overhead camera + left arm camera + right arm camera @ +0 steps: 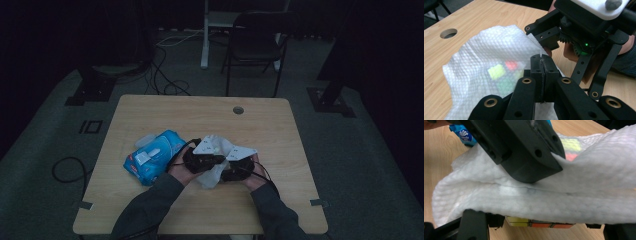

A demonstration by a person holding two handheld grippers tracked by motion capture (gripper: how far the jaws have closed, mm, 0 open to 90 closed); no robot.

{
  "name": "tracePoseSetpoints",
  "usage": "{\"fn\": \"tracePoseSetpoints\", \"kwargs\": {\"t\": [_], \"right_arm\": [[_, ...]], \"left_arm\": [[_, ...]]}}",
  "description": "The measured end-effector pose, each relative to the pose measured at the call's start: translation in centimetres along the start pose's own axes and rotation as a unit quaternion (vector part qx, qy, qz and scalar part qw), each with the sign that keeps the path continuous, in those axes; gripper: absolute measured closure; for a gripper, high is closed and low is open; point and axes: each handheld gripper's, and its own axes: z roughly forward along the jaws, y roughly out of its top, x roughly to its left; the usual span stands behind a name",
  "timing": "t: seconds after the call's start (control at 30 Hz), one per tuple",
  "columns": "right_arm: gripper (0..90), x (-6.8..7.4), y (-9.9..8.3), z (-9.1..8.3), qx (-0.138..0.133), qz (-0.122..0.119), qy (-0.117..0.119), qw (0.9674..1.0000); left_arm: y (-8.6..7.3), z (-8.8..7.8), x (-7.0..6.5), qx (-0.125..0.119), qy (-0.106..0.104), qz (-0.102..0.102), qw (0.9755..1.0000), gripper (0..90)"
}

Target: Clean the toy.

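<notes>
A white wipe (pixel 486 57) lay draped over a colour cube (pixel 541 223) near the table's (pixel 150 107) front middle; yellow, red and green squares showed through the sheet in the left gripper view. In the right gripper view the cube's yellow and orange edge showed beneath the wipe's lower fold. The wipe was crumpled, with no clear long axis.

The left gripper (pixel 541 66) had its jaws pressed together, pinching a thin edge of the wipe. The right gripper (pixel 239 169) was closed too, with the wipe bunched across its jaws; what its pads pressed on could not be told.

Both hands held their grippers close together, tips turned inward towards each other across the wipe. Forearms came in from the near edge, converging.

A blue wipe pack (pixel 152 156) lay just left of the left hand (pixel 179 171). A cable hole (pixel 238 110) sat near the far edge. A chair (pixel 255 40) stood beyond the table.
</notes>
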Motion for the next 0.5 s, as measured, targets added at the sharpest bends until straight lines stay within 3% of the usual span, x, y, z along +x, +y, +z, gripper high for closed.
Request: {"fn": "tracePoseSetpoints", "kwargs": {"t": [0.1, 0.5], "right_arm": [[34.6, -0.02, -0.01, 0.02, 0.001, 0.001, 0.0, 1.0], [34.5, 0.01, 0.04, 0.04, -0.003, 0.003, 0.004, 1.0]], "left_arm": [[-0.01, 0.15, -0.03, -0.002, -0.01, -0.006, 0.9999, 89.6], [0.31, 0.46, -0.32, 0.002, -0.039, 0.004, 0.9993, 89.6]]}}
